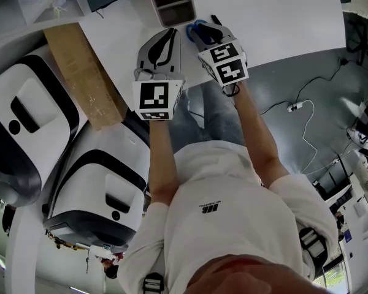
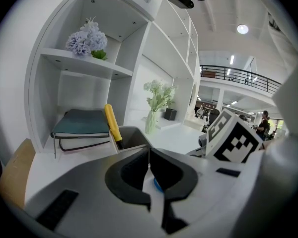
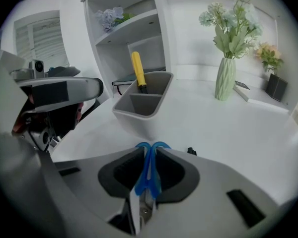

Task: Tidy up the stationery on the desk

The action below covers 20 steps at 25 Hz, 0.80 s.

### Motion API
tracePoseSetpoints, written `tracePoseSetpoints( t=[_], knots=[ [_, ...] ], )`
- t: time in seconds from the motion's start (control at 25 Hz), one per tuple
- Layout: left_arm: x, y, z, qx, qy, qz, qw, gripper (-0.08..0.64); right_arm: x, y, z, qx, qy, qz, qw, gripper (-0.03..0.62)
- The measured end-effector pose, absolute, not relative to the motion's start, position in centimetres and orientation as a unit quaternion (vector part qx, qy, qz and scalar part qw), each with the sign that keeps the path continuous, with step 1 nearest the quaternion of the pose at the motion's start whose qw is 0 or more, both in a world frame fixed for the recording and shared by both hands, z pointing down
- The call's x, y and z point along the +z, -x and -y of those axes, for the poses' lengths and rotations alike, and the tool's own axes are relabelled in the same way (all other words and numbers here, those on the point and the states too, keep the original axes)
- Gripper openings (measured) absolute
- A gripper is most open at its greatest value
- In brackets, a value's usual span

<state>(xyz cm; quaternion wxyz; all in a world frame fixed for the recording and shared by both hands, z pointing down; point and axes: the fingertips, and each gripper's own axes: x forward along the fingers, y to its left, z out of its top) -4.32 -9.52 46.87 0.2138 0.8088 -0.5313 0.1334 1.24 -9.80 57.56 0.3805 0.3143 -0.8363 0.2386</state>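
Your right gripper (image 3: 148, 155) is clenched on blue-handled scissors (image 3: 148, 175), with the handle loops pointing forward past the jaw tips. The grey organiser (image 3: 139, 115) sits on the white desk (image 3: 228, 133) at 12 o'clock from those jaws, close by. A yellow-handled tool (image 3: 137, 69) stands in its far compartment. Your left gripper (image 2: 149, 157) is pressed closed on nothing, just at 9 o'clock of the right one. The print under your shirt logo (image 1: 210, 208) is too small to read.

Open-plan office: white desk (image 3: 248, 128), bookshelf (image 2: 89, 63), mezzanine railing (image 2: 238, 76) beyond.
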Motion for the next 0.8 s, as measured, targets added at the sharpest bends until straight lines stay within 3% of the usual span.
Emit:
tracePoseSetpoints(
  t=[0.8],
  knots=[
    [43.0,5.0,10.1,0.116,-0.813,0.54,0.185,0.0,45.7,-1.1,11.8,0.181,-0.354,0.879,0.263,0.054]
  ],
)
